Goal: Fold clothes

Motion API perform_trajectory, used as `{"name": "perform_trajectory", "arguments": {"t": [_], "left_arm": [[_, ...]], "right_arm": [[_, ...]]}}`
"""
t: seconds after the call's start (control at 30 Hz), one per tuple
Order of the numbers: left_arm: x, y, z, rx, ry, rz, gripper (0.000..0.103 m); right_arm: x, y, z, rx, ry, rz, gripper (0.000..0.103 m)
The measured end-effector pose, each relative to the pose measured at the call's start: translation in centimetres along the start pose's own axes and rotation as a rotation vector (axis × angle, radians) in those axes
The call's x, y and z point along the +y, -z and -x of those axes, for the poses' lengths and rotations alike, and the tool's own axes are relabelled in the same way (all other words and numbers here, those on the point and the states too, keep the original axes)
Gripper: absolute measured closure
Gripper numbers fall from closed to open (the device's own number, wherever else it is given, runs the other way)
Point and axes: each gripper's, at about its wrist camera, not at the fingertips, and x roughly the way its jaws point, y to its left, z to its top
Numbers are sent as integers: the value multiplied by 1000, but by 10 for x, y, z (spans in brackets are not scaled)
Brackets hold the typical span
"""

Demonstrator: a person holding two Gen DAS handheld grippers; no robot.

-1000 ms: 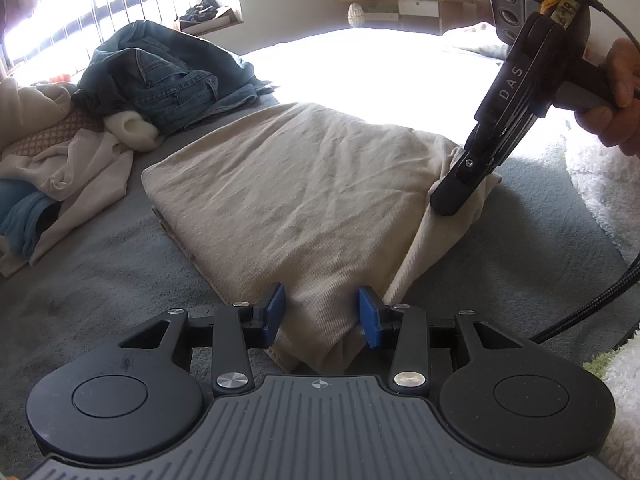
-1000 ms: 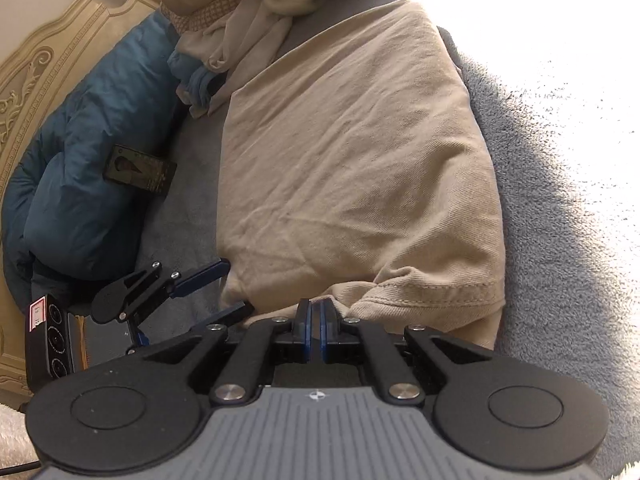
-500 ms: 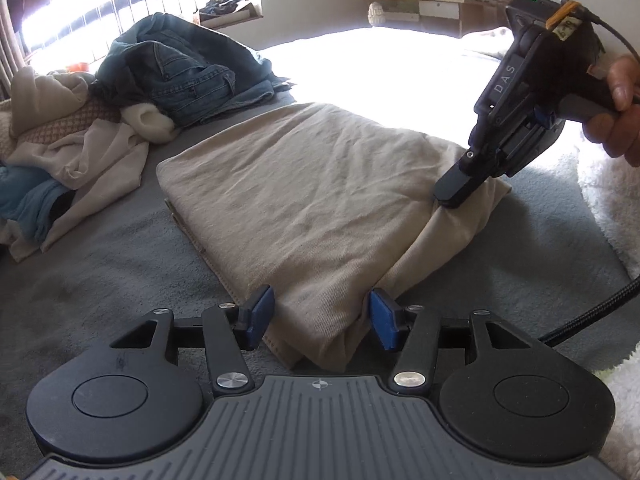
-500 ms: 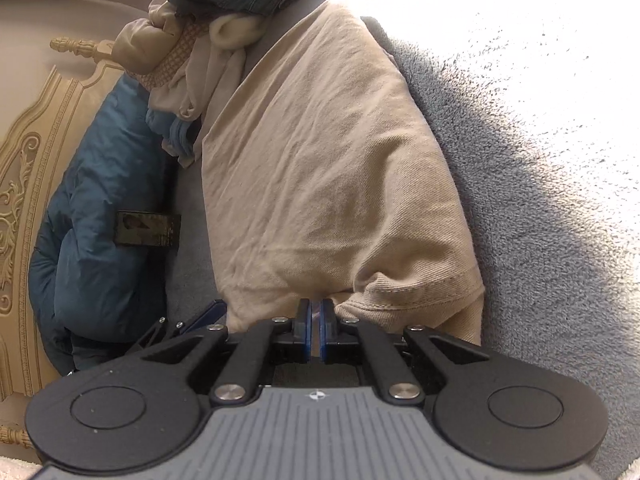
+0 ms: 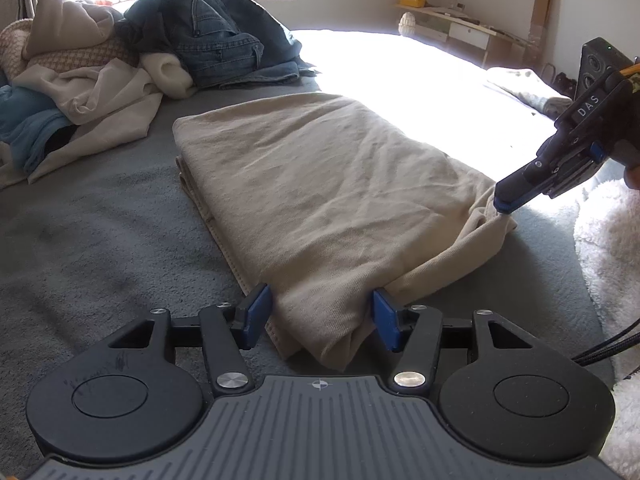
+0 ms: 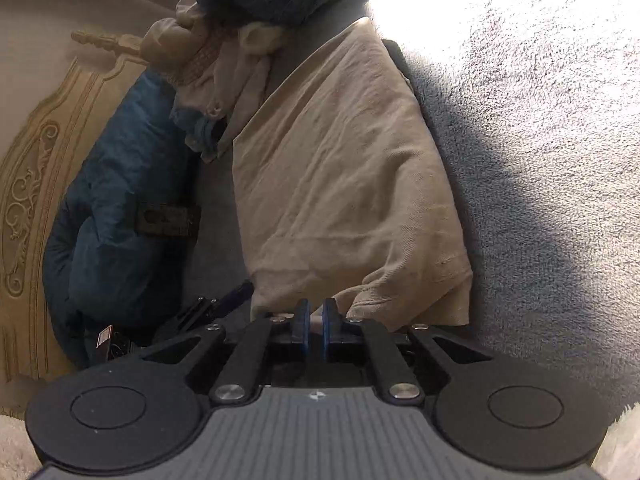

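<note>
A beige garment [image 5: 320, 184] lies folded on the grey bed cover [image 5: 100, 240]. My left gripper [image 5: 320, 318] stands open at its near corner. The cloth lies loose between the blue pads [image 5: 256, 314], and neither pad presses on it. In the right wrist view the garment [image 6: 340, 184] stretches away from my right gripper [image 6: 316, 320], whose jaws are opening: a narrow dark gap shows between the pads. From the left wrist view the right gripper [image 5: 502, 206] has its tip at the garment's bunched right corner. The left gripper [image 6: 218, 308] shows dimly at the lower left.
A heap of jeans [image 5: 216, 40] and cream clothes [image 5: 100, 88] lies at the back left. A blue quilt [image 6: 112, 208] rests against the carved headboard [image 6: 32, 184]. A white fluffy rug [image 5: 612, 240] is at the right, with a desk [image 5: 460, 28] beyond.
The left jaws have widened around the near corner. The right pads, pressed together before, now show a slit. The right gripper has shifted right and lower, and the garment's right corner has come down.
</note>
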Motion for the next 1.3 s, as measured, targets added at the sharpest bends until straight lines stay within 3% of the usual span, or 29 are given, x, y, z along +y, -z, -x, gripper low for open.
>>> {"name": "perform_trajectory", "arguments": {"t": [0.1, 0.23, 0.33, 0.43, 0.53, 0.67, 0.87, 1.07, 1.3], "left_arm": [[5, -2, 17, -29, 16, 20, 48], [5, -12, 30, -91, 23, 25, 48], [-6, -24, 21, -117, 47, -35, 49], [-24, -32, 9, -129, 88, -128, 51], [-39, -35, 0, -139, 117, -210, 63], [-50, -35, -7, -125, 170, -285, 74], [-63, -32, -14, -54, 261, -371, 74], [-75, -27, -33, 24, 232, -463, 74], [-76, -34, -36, 34, 210, -439, 75]], "right_arm": [[-6, 10, -6, 25, -58, -83, 76], [-18, 20, -16, 27, -83, -219, 69], [-30, 24, -19, -13, -85, -333, 69], [-37, 29, -23, -48, -70, -385, 73], [-37, 32, -24, -70, -36, -380, 88], [-39, 36, -25, -75, 4, -368, 97], [-37, 40, -24, -78, 41, -332, 99], [-34, 43, -20, -94, 55, -297, 100], [-25, 44, -16, -111, 82, -208, 100]]}}
